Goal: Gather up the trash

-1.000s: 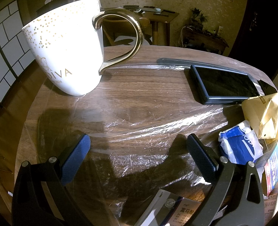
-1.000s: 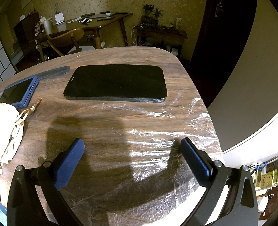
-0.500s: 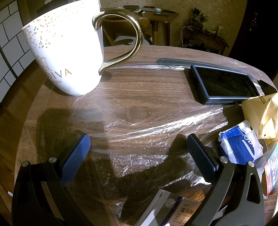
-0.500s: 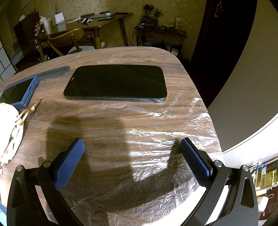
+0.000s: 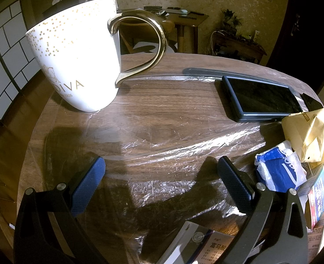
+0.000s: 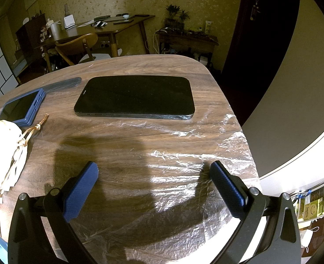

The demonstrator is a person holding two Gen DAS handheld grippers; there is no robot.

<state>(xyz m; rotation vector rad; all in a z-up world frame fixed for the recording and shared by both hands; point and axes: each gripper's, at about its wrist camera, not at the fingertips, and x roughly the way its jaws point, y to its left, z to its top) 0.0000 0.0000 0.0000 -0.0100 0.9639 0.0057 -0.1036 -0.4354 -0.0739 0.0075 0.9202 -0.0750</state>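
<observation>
Hovering low over the table [image 5: 162,110], left gripper [image 5: 161,167] and right gripper [image 6: 154,167] gape empty.

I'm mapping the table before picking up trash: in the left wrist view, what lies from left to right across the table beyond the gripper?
White mug → phone in the blue case → yellow wrapper. The blue and white wrapper sits below the yellow one, so I leave it unordered.

left gripper [image 5: 161,167] — jaws wide, empty | right gripper [image 6: 154,171] — same
</observation>
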